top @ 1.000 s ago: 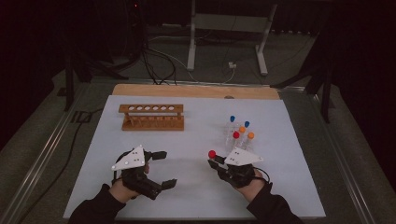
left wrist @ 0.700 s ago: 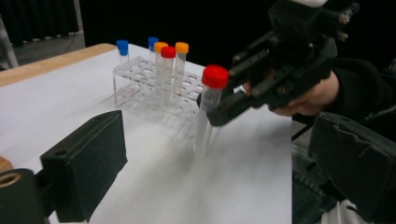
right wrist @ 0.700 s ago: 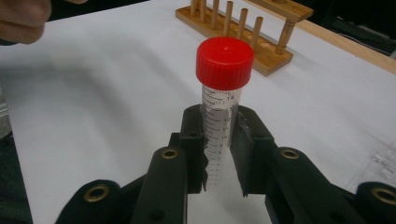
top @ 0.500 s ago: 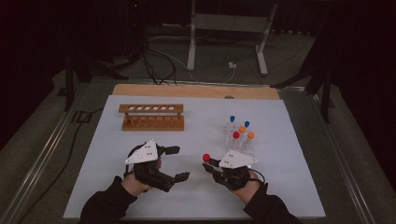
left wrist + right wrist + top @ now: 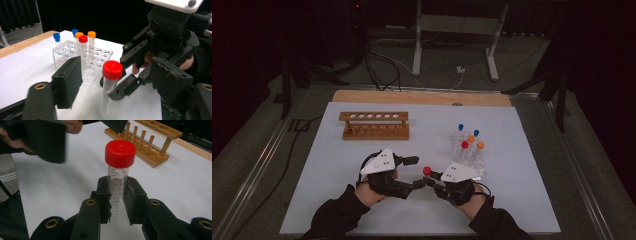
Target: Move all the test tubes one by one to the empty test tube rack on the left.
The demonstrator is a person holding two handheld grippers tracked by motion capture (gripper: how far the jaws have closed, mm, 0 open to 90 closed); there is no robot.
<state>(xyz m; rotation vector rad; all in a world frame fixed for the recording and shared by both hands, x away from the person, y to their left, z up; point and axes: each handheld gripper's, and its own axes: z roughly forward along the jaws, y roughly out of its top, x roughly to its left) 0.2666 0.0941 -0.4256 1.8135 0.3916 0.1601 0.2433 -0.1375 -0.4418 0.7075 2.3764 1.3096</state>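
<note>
Since a second ago, my left gripper [image 5: 416,172] has swung right, jaws spread around the red-capped tube [image 5: 118,176] that my right gripper [image 5: 430,179] pinches upright, probably for handover. Farther right stands the clear rack [image 5: 468,150]; far left, the wooden rack [image 5: 374,125], likely the destination.

Two gloved hands are holding grippers near the table's [image 5: 337,210] front edge; the right gripper [image 5: 431,178] is gripping a red-capped tube [image 5: 427,171]; the left gripper [image 5: 414,172] is standing open just beside it; a wooden rack [image 5: 374,125] is sitting behind, a clear rack [image 5: 468,150] of capped tubes to the right.
</note>
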